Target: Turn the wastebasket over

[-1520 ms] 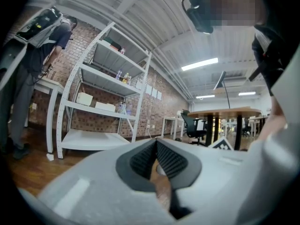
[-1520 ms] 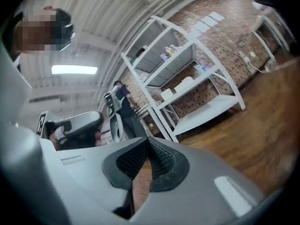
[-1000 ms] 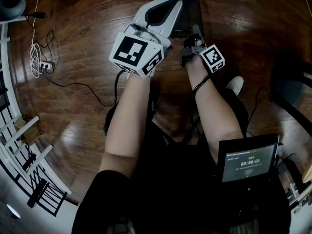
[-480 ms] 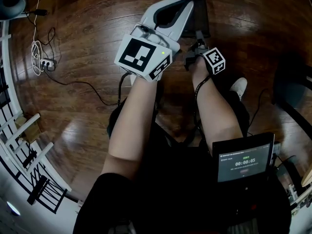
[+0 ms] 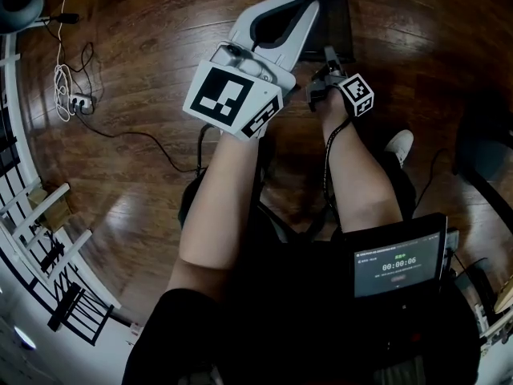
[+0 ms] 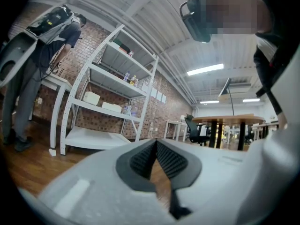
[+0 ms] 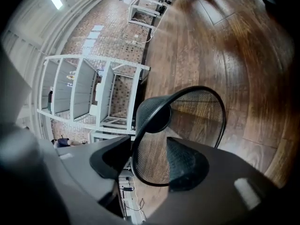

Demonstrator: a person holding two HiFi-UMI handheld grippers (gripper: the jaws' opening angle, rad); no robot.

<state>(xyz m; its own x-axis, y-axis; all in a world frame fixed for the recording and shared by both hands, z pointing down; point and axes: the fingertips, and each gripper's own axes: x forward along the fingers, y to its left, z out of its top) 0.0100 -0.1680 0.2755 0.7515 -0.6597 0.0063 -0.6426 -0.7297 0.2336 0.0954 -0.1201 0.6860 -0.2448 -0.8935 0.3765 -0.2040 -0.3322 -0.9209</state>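
Note:
The wastebasket (image 5: 333, 14) is black wire mesh and rests on the wooden floor at the top of the head view. In the right gripper view its open mouth and round rim (image 7: 197, 111) face the camera. My right gripper (image 5: 327, 56) reaches down to its near rim. Its jaws (image 7: 147, 144) are opening, with the rim and mesh wall between them and the pads not pressing. My white left gripper (image 5: 300, 6) hangs higher, left of the basket, and points level across the room. Its pads (image 6: 155, 144) meet at the tips with nothing between them.
A power strip (image 5: 72, 107) with cables lies on the floor at the left, near white rails (image 5: 40, 239). A tablet showing a timer (image 5: 397, 263) hangs at my waist. White shelving (image 6: 108, 88) and a standing person (image 6: 42, 69) show in the left gripper view.
Both hands have drifted slightly right and farther out toward the basket. The right gripper's marker cube now sits closer to the basket's near rim.

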